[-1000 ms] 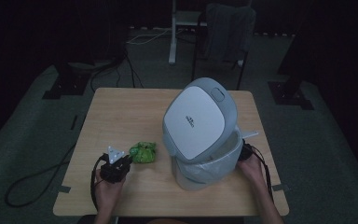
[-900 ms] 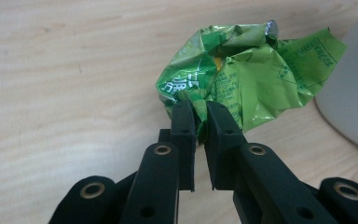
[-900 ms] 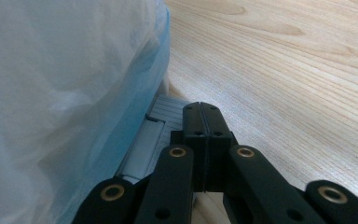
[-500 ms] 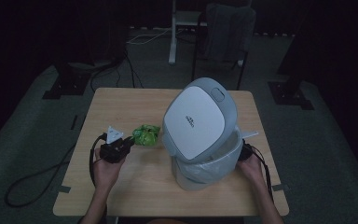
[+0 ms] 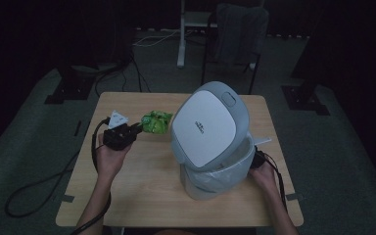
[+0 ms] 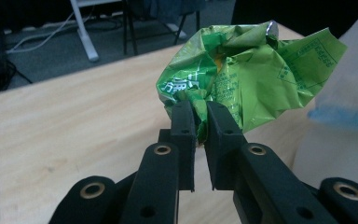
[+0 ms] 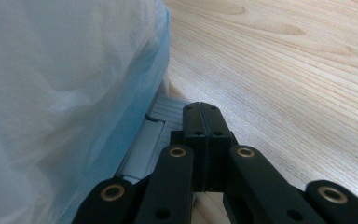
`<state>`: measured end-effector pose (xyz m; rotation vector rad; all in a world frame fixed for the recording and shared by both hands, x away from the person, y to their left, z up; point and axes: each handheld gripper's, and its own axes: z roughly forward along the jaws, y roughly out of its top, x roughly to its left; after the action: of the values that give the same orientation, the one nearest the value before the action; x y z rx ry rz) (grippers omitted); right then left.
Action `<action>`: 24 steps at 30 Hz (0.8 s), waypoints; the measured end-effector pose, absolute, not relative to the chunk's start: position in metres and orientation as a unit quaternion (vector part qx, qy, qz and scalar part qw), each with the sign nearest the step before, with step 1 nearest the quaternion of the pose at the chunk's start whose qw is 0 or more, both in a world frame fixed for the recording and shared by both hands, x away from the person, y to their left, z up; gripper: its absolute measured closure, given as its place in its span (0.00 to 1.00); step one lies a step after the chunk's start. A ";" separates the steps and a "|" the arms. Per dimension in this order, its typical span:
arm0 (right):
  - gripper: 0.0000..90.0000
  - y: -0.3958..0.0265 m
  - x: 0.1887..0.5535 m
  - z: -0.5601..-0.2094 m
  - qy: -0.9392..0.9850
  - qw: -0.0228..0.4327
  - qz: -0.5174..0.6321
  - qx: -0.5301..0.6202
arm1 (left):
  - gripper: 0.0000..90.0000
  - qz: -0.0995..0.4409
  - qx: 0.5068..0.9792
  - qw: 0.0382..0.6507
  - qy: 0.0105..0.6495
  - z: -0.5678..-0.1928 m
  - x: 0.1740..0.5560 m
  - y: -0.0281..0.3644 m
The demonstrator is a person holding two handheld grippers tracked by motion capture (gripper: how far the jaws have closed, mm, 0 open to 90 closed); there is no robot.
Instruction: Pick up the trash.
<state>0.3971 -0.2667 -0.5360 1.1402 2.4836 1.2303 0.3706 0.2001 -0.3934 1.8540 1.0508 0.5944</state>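
Now the left gripper, pinching the wrapper, should clear the lid; right gripper, jaws together, presses the pedal.

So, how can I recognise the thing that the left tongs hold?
Find the big grey-and-white bin with its lid raised on the wooden table. To its left, the left tongs pinch a crumpled wrapper. It alone is bright green.

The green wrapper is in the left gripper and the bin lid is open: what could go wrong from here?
1. The left gripper pinches only a small twisted corner of the green wrapper; it may slip out before reaching the bin.
2. The tilted lid stands between wrapper and opening, so the wrapper might hit it.
3. The right gripper presses the pedal; if it slides off, the lid could fall.
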 end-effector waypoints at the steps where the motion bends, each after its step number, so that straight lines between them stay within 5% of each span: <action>1: 1.00 -0.267 0.397 -0.536 0.826 0.072 0.410 0.380 | 0.92 0.241 0.749 0.450 0.422 -0.390 0.372 0.199; 24: 1.00 -0.267 0.397 -0.536 0.826 0.069 0.411 0.380 | 0.92 0.210 0.761 0.506 0.346 -0.332 0.402 0.179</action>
<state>0.3975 -0.2671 -0.5361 1.1450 2.4857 1.2373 0.4016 0.1789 -0.3322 1.8362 0.8347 0.5072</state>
